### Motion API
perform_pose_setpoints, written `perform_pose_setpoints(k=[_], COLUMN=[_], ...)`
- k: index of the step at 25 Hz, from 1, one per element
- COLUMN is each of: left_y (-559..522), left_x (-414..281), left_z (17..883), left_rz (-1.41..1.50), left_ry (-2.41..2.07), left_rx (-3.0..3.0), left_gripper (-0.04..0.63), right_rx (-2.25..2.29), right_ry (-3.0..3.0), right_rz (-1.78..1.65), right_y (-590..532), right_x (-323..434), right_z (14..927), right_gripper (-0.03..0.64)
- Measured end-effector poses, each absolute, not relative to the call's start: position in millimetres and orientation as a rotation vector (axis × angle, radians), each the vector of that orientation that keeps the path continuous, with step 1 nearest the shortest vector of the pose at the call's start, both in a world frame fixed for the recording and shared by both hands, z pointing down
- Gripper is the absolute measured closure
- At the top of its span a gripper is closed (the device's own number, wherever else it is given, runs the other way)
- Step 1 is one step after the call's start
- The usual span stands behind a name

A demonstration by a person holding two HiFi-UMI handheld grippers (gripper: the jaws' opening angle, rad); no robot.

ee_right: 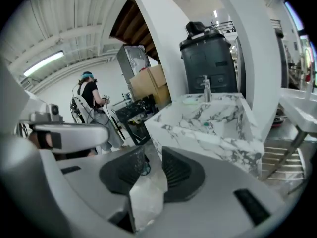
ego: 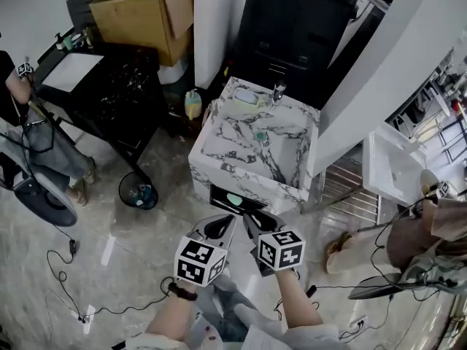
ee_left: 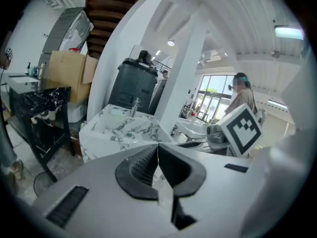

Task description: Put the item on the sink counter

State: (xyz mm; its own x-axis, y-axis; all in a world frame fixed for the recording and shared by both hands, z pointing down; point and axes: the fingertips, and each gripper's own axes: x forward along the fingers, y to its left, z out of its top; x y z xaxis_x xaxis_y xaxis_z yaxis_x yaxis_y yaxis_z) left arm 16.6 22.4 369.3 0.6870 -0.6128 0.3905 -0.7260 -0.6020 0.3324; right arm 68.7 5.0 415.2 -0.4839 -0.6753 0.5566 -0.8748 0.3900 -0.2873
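Left gripper (ee_left: 158, 150): jaws clenched together, nothing between. Right gripper (ee_right: 152, 157): jaws apart, empty. Pale green item (ego: 248, 98): lies on marble sink counter (ego: 219, 143), beside faucet (ego: 278, 92).

The sink worktop (ego: 219, 148) is white marble veined grey-black, the cabinet (ego: 292, 28) behind it black, the cardboard box (ego: 142, 13) brown, and the left gripper (ego: 219, 228) and right gripper (ego: 257, 223) grey-and-black with black-and-white marker cubes (ego: 198, 261).

The table (ego: 109, 97) stands left of the sink (ego: 244, 177), the box (ego: 146, 17) beyond the table
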Motion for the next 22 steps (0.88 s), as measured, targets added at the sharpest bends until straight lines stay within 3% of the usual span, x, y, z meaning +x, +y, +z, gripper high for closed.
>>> perform_pose_setpoints(k=[10,15,22], left_y=[52.5,70.3,72.9], left_x=[31.3,25.1,2.4], left_z=[267.7,239.6,216.7], left_rz=[0.164,0.078,0.053], left_ry=[-1.014,-1.012,-1.096], left_rx=[2.599,2.636,2.662], left_gripper=[0.578,0.578,0.578], right_rx=[1.407,1.397,1.328], right_ry=[-2.638,-2.753,-2.786], right_rz=[0.583,0.441,0.329], right_y=[39.9,56.6,72.8], right_x=[61.6,51.4,38.7], right_z=[274.5,231.1,204.8], right_gripper=[0.552,0.604,0.607])
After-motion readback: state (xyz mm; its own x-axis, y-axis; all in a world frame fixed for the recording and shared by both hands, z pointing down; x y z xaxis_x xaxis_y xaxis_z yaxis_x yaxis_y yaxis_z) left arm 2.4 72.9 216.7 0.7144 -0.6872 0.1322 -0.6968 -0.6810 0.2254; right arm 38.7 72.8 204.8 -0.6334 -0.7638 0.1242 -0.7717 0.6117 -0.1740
